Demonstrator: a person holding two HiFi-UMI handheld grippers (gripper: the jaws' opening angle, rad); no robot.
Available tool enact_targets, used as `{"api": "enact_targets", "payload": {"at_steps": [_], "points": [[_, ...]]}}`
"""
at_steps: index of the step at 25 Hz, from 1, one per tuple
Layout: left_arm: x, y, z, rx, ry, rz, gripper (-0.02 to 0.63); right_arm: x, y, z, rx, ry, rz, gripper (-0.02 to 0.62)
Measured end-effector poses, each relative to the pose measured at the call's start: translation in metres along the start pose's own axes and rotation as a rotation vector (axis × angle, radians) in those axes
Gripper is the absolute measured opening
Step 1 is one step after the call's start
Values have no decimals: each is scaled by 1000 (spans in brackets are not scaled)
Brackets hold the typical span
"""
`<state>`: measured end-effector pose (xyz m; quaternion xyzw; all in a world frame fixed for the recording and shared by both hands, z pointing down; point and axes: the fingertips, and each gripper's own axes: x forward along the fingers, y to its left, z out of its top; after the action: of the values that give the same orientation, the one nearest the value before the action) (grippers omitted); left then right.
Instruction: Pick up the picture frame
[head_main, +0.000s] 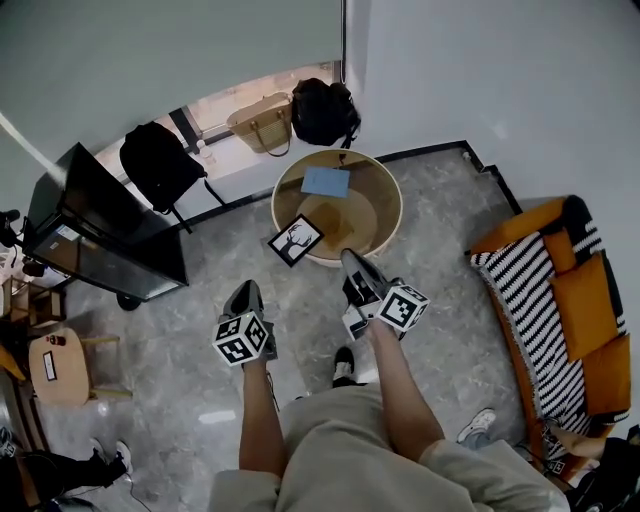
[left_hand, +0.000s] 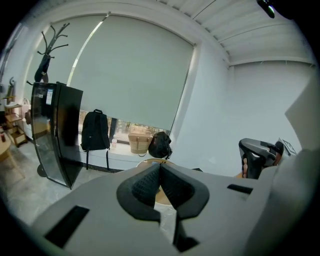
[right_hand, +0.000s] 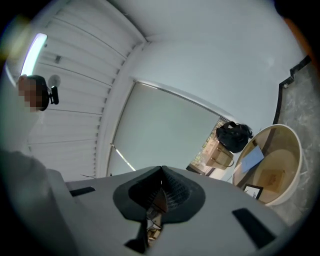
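Observation:
The picture frame (head_main: 295, 240), black with a white tree print, lies on the near left edge of a round wooden table (head_main: 385, 180). A blue sheet (head_main: 326, 182) lies further back on that table. My left gripper (head_main: 243, 290) hovers over the floor, short of the table and left of the frame, jaws together and empty. My right gripper (head_main: 350, 258) points at the table's near rim, just right of the frame, and is shut with nothing held. In the right gripper view the frame (right_hand: 253, 191) and the table (right_hand: 292, 150) sit low at right, beyond the gripper (right_hand: 161, 172). The left gripper (left_hand: 160, 167) hides most of the table.
A black screen on a stand (head_main: 100, 225) is at left, with a black backpack (head_main: 160, 165) behind it. A straw bag (head_main: 262, 122) and a black bag (head_main: 323, 110) lean by the window. A striped sofa with orange cushions (head_main: 560, 300) lines the right wall.

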<state>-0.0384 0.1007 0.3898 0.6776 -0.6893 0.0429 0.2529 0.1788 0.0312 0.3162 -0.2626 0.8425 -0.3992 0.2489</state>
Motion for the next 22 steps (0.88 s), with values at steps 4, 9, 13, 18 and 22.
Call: {"api": "enact_targets", "payload": {"at_steps": [4, 9, 13, 18, 22], "points": [[7, -3, -11, -20, 16, 14, 20, 0, -11, 16, -2, -25, 2, 34], [4, 2, -16, -39, 17, 33, 20, -4, -21, 18, 19, -21, -1, 33], [3, 2, -17, -47, 9, 41, 20, 0, -24, 11, 26, 18, -9, 32], [3, 2, -25, -72, 15, 40, 20, 10, -18, -20, -13, 127, -4, 32], [12, 11, -26, -88, 23, 39, 20, 21, -25, -27, -13, 144, -21, 33]]}}
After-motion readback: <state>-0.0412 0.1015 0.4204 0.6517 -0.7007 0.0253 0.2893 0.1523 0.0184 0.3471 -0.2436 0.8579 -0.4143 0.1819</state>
